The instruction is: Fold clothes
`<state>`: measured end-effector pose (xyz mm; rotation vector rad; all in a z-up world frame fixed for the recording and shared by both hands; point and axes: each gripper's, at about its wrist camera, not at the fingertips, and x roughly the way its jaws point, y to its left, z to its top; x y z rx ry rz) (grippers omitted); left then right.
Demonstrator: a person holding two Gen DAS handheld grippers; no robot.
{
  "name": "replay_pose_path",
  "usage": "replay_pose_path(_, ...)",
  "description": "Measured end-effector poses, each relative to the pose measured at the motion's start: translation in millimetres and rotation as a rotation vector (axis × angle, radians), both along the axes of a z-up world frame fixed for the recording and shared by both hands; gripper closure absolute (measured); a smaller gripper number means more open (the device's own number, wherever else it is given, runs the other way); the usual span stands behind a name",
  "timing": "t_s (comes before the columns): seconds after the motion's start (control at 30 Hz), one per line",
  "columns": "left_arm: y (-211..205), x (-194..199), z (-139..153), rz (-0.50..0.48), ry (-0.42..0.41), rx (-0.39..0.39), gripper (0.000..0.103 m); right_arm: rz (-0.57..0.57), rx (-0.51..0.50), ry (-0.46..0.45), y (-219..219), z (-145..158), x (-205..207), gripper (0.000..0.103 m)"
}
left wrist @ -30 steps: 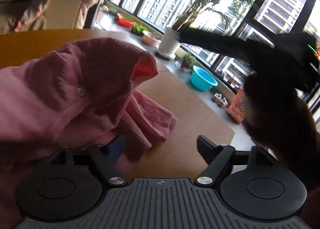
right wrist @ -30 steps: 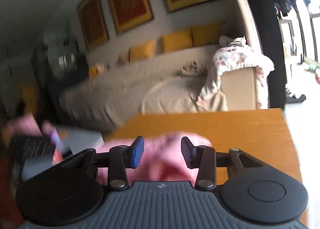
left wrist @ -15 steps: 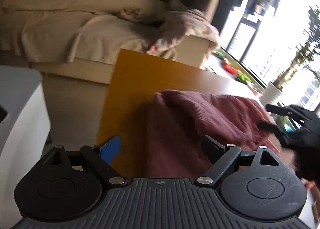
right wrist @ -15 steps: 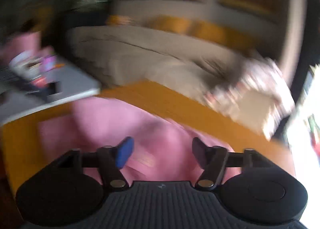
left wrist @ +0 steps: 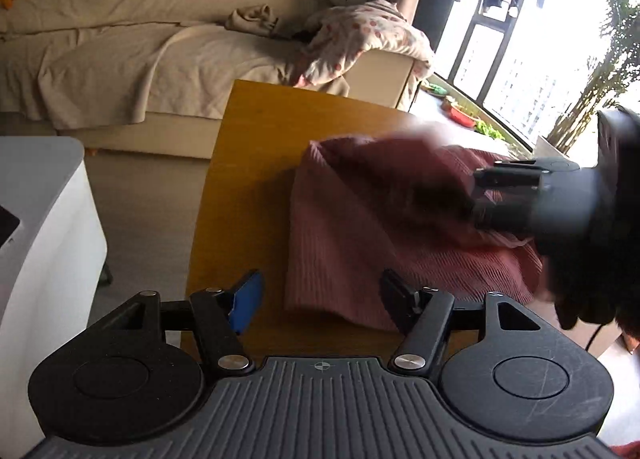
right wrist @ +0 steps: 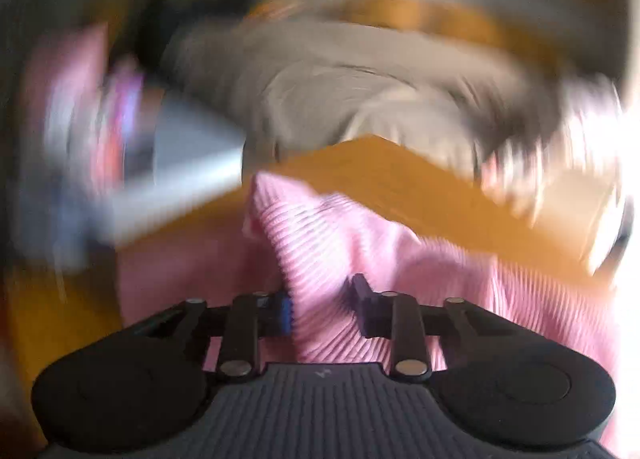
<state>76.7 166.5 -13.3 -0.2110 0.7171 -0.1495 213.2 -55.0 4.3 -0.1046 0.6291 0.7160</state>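
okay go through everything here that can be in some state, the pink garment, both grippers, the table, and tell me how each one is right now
pink garment: bunched and partly folded on the table, not flat.
left gripper: jaws closing, garment's near edge between them, pads not pressing it.
right gripper: jaws closing on a fold of the garment, cloth bunched between the pads.
wooden table: bare at its far and left parts, garment on the rest.

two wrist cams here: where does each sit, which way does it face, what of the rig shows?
Left wrist: on the left hand-held gripper, facing down over the table toward the sofa; its closing jaws hold nothing, and the right hand-held gripper reaches in.
Right wrist: on the right hand-held gripper, blurred, jaws closing around a fold of the pink shirt.
Shared: shirt, table, sofa.
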Motion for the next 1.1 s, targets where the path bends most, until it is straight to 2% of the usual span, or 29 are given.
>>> replay_pose_path(0.07,-2.0,5.1,-2.6,0.011,0.012,0.004,0.032,-0.091,0.215,0.14,-29.1,-3.6,21.6,0.077)
replay_pose_path(0.17,-7.2,19.0,-8.4,0.026,0.015,0.028,0.032,-0.144,0.302,0.221,-47.9,-17.9,37.3,0.077)
replay_pose_path(0.3,-20.1,36.1,-15.0,0.033,-0.003,0.102,0.04,-0.186,0.392,0.303,-63.1,-36.1,39.7,0.077)
replay_pose_path(0.33,-24.1,38.2,-16.2,0.03,-0.014,0.132,0.046,-0.196,0.417,0.319,-66.4,-40.3,36.8,0.077)
replay_pose_path(0.4,-32.1,41.6,-18.4,0.017,-0.034,0.2,0.09,-0.2,0.44,0.331,-67.1,-48.3,38.7,0.077)
replay_pose_path(0.5,-50.1,40.3,-13.9,-0.052,-0.093,0.354,0.097,-0.201,0.469,0.341,-66.1,-59.5,35.6,0.077)
replay_pose_path(0.6,-74.4,29.8,-0.7,-0.174,-0.166,0.511,0.098,-0.199,0.494,0.339,-69.2,-66.6,38.5,0.077)
replay_pose_path(0.73,-99.7,17.7,4.1,-0.329,-0.138,0.542,0.098,-0.196,0.495,0.32,-68.0,-66.8,40.6,0.077)
replay_pose_path(0.87,-119.4,5.9,-12.4,-0.461,-0.096,0.619,0.098,-0.192,0.505,0.326,-69.5,-67.9,41.6,0.077)
replay_pose_path(0.9,-120.6,4.3,-13.5,-0.473,-0.096,0.625,0.098,-0.19,0.506,0.326,-69.6,-68.5,41.9,0.077)
replay_pose_path(0.93,-118.5,4.8,-11.2,-0.478,-0.088,0.596,0.098,-0.189,0.506,0.326,-69.7,-69.1,42.2,0.077)
replay_pose_path(0.97,-115.1,6.2,-7.9,-0.482,-0.074,0.552,0.097,-0.189,0.505,0.326,-69.6,-69.2,42.2,0.077)
replay_pose_path(1.03,-102.0,11.6,6.2,-0.452,-0.06,0.407,0.088,-0.187,0.504,0.324,-68.9,-68.9,42.0,0.077)
replay_pose_path(1.07,-93.0,15.3,14.3,-0.416,-0.062,0.323,0.076,-0.187,0.503,0.324,-68.6,-68.8,41.9,0.077)
replay_pose_path(1.1,-84.0,19.0,22.5,-0.381,-0.064,0.239,0.052,-0.186,0.502,0.323,-68.3,-68.7,41.8,0.077)
